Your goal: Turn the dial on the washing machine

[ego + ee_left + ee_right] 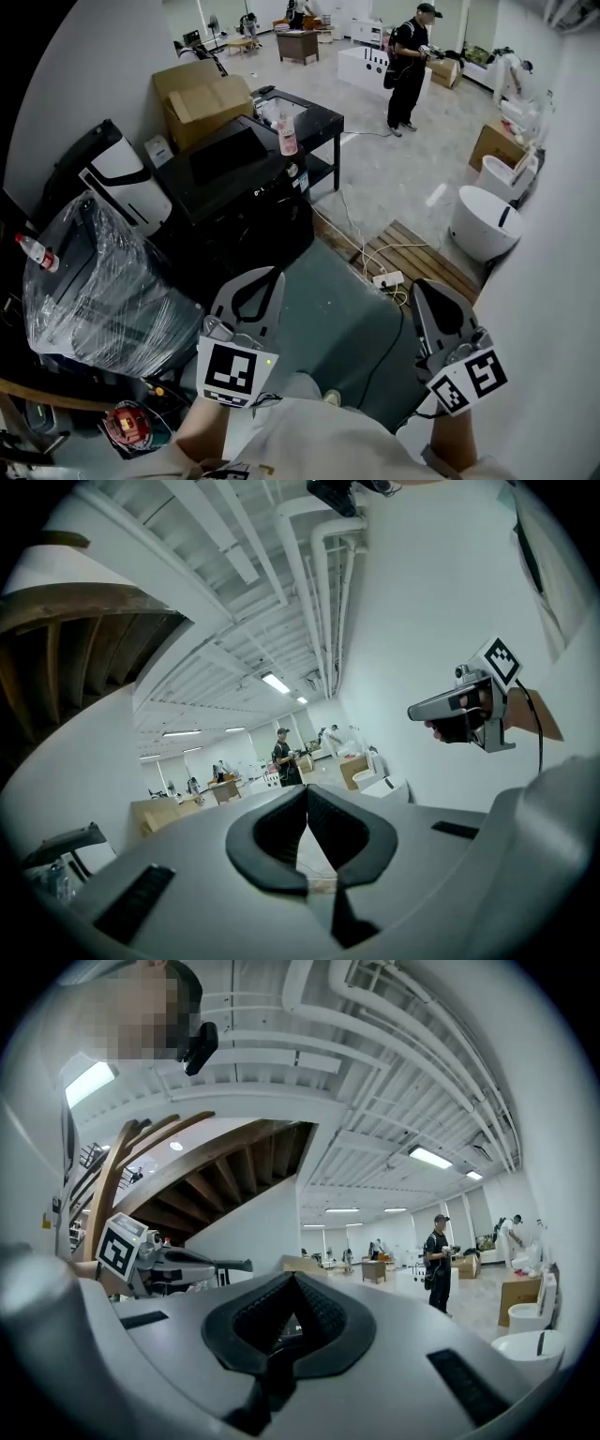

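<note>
Pre-approach: left gripper (265,277) & right gripper (425,289) are held pressed together, empty, near the black table (317,112); the dial, not yet seen, must be located next.

1. A white rounded appliance (480,232) stands on the floor (394,178) against the white wall (562,281) on the right. Whether it is the washing machine cannot be told.
2. It is tub-shaped and upright, with a smooth white body and a short dark bar slanting across its top face. Its controls are too small to read.
3. Its near side is just beside a wooden pallet (417,253).
4. A second white unit (502,173) stands just behind it along the same wall.
5. In the right gripper view both show small at the lower right.
</note>
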A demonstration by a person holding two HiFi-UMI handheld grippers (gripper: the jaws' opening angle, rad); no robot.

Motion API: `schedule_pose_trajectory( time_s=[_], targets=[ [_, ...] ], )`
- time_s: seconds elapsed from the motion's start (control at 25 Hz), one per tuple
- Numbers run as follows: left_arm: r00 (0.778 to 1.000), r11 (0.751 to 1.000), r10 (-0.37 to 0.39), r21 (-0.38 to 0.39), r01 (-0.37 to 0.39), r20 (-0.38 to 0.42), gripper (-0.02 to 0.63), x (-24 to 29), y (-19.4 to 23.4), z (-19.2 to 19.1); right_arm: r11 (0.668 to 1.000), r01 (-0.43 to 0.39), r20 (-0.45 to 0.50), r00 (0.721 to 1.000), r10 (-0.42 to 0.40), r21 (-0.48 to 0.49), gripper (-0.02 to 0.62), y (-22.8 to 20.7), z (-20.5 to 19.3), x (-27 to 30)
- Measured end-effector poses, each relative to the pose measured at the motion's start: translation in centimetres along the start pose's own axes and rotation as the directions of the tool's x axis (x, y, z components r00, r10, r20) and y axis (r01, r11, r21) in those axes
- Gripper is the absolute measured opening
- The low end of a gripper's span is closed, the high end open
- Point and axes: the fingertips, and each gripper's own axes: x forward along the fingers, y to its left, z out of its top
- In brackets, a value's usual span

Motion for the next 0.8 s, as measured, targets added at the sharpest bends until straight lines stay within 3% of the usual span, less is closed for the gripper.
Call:
schedule_pose_trajectory(
  time_s=[0.16, 0.24, 0.28, 0.8],
  targets=[
    [1.000, 1.000, -0.006, 0.017, 0.006, -0.009, 0.020, 0.9, -0.5, -0.3, 1.000, 0.022, -0.007, 1.000, -0.022, 0.003, 0.045, -1.6, -0.3, 0.0],
    [1.000, 1.000, 0.006, -0.004, -0.006, -0.003, 0.020, 1.6, -0.2, -0.2, 1.000, 0.010, -0.022, 1.000, -0.010, 0.007, 0.219, -2.3, -0.6, 0.5],
    [1.000, 1.000, 0.006, -0.012, -0.006, -0.002, 0.020, 2.1, -0.1, -0.4, 1.000, 0.010, -0.029, 1.000, -0.010, 0.001, 0.252, -2.6, -0.8, 0.8],
    [1.000, 0.999, -0.030, -0.009, 0.030, 0.008, 0.020, 11.3, 2.4, -2.2, 0.999, 0.043, -0.068, 0.997, -0.044, -0.020, 0.252, -9.0, -2.4, 7.5]
  ],
)
